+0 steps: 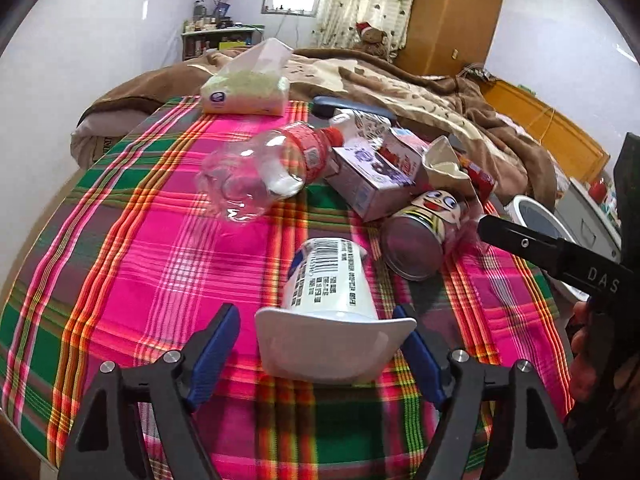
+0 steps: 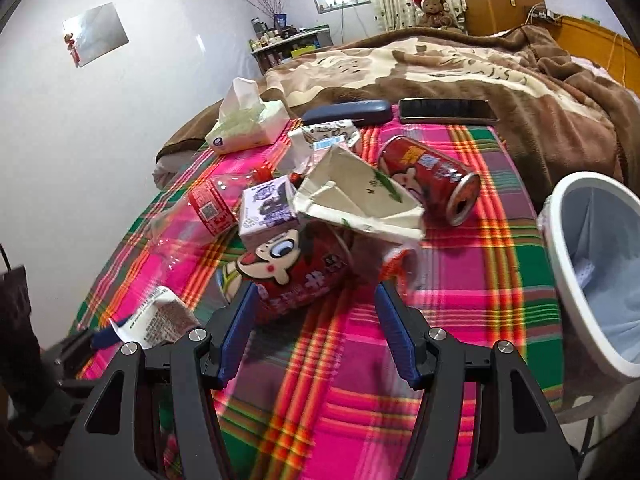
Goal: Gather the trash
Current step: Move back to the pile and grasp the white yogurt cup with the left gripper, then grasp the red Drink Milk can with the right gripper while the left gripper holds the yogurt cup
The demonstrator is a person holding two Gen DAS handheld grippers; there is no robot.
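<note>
Cut off at the right edge in the right wrist view: white bin (image 2: 576,280) (far wall out of frame). Half hidden behind the crushed paper carton (image 2: 356,196): red can (image 2: 432,180). Too blurred to read: print on the near cartoon can (image 2: 296,272). Too small to tell apart: jars on the far shelf (image 1: 212,36).

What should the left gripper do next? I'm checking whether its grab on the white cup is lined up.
Probably close the left gripper on the white cup: the cup lies on its side between the open jaws, neither blue pad pressing it yet.
</note>
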